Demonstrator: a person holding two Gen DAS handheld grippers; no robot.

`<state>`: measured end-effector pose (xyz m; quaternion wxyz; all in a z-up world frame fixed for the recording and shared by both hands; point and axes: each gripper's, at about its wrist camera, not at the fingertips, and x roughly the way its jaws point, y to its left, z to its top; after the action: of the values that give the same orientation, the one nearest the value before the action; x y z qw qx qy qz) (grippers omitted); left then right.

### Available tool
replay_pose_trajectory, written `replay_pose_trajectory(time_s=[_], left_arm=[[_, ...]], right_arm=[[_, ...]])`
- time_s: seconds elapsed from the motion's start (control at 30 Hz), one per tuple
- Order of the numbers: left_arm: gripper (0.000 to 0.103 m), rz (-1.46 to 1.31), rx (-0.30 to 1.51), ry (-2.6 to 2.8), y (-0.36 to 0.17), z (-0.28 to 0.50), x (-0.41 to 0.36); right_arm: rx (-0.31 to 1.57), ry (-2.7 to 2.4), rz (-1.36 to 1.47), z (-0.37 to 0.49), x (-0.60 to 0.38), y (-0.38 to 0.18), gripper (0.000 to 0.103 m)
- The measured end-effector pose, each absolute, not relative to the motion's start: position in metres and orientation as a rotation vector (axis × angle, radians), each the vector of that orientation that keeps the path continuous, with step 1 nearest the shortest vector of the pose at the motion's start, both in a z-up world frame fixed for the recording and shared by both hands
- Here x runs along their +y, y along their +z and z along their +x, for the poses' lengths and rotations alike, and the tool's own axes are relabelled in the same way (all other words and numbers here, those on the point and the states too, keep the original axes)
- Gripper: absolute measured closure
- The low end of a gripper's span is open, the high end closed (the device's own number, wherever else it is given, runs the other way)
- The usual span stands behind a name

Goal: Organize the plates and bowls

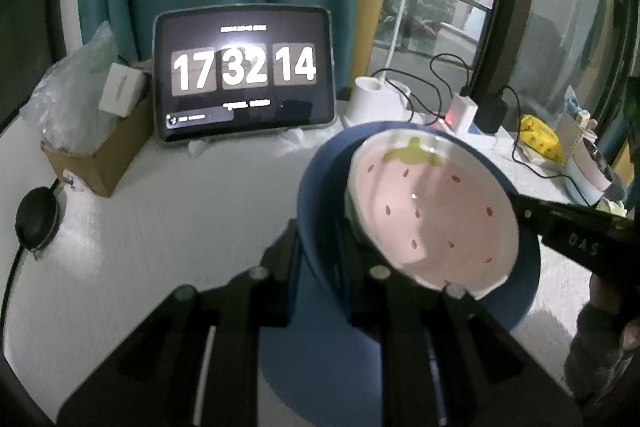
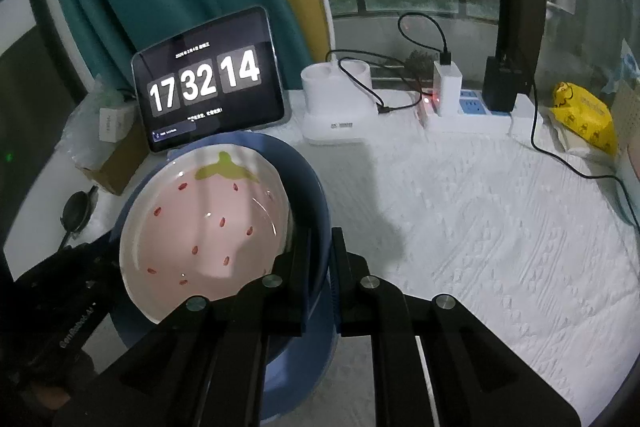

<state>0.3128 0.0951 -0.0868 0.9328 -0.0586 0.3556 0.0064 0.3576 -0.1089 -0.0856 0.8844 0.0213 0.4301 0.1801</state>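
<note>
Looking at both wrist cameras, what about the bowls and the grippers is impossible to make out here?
- Left wrist view: the blue bowl's base is covered by the left gripper.
- Right wrist view: the right gripper straddles the blue bowl's rim; actual contact is hidden by its fingers.
- Both views: the strawberry bowl's underside is hidden inside the blue bowl, so whether it sits fully nested is unclear.
- The tablet's small text is too blurred to read.

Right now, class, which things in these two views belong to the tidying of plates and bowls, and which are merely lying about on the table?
Belonging to the job:
pink strawberry-patterned ceramic bowl
deep blue bowl around it
left tongs, right tongs, both on the blue rim

Lying about:
tablet clock
cardboard box
white power strip
yellow packet
black round puck
</note>
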Motion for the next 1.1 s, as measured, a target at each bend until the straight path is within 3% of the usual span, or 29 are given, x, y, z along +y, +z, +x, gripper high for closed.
replay_pose_trajectory(time_s=[0.23, 0.57, 1.1], left_arm=[[0.083, -0.102, 0.698, 0.052, -0.085, 0.313, 0.092], [0.076, -0.105, 0.704, 0.078, -0.081, 0.309, 0.093], [0.069, -0.114, 0.693, 0.081, -0.067, 0.279, 0.083]], right_arm=[[0.895, 0.367, 0.042, 0.36, -0.112, -0.088, 0.091], [0.872, 0.363, 0.033, 0.35, -0.12, -0.078, 0.071], [0.838, 0.353, 0.038, 0.32, -0.143, -0.061, 0.07]])
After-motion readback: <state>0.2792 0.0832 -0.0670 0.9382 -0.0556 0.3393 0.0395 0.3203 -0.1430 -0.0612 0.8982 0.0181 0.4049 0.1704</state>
